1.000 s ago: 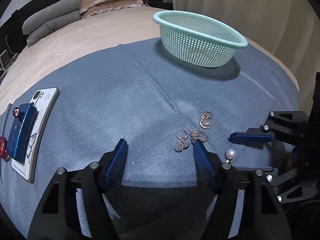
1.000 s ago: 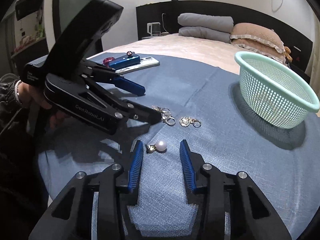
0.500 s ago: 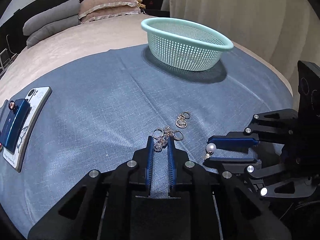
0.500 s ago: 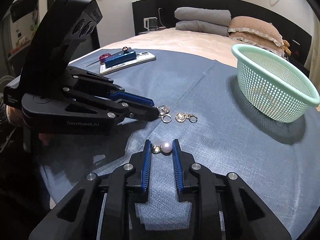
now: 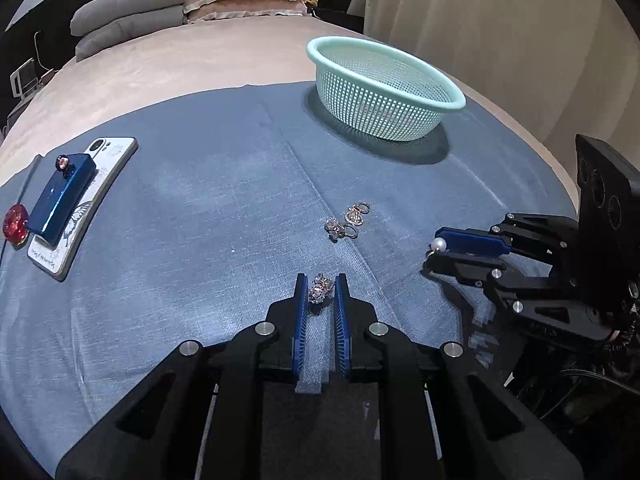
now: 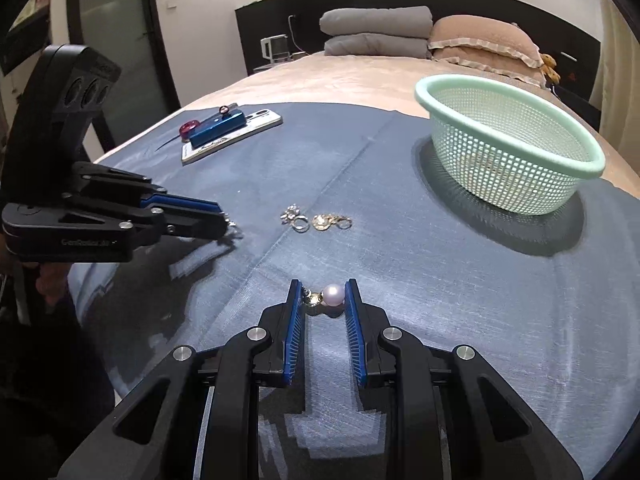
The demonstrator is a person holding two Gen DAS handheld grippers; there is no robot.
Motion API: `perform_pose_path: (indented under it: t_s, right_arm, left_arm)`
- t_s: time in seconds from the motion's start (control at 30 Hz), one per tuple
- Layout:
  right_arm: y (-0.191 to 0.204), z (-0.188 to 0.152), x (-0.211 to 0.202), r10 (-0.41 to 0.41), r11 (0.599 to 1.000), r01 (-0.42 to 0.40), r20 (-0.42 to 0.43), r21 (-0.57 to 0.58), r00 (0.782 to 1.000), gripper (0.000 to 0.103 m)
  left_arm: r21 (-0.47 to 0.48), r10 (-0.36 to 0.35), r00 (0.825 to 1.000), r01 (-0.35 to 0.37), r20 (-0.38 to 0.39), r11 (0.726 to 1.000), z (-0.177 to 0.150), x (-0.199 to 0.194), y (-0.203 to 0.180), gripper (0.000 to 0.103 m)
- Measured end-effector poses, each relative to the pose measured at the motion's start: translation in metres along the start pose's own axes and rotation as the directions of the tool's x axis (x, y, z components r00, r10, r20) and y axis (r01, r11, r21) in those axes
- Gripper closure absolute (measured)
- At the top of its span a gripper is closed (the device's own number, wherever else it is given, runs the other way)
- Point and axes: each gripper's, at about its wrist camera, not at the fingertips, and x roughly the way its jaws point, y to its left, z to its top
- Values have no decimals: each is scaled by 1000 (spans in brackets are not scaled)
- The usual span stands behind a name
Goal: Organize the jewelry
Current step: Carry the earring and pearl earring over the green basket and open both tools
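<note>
With a crystal earring (image 5: 320, 293) clamped in the left gripper (image 5: 321, 289) and a pearl earring (image 6: 329, 296) in the right gripper (image 6: 323, 295), both clear of the cloth (image 5: 200, 216), each should be carried level over the basket (image 5: 456, 101) before being released.

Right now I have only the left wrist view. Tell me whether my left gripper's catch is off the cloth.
Observer: In the right wrist view, the left gripper is shut on the crystal earring. It hangs from the tip, and its shadow falls apart from it on the blue cloth, so it looks lifted.
Operator: Now report the right gripper's grip.
Observer: The right gripper pinches the pearl earring crosswise, with the pearl by one finger and the gold cap toward the other.
</note>
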Motion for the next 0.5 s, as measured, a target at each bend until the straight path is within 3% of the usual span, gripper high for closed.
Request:
perform_pose_path:
  t_s: [0.27,0.5]
  right_arm:
    - [-45,21,-29,-136,989,132,51,67,989,83]
    - [-86,49,-59,-257,964,246,122,97,959,83]
  left_arm:
    - [101,4,999,1,-50,995,21,-12,-15,89]
    - [183,6,1000,-10,21,983,72,-27,-29,89]
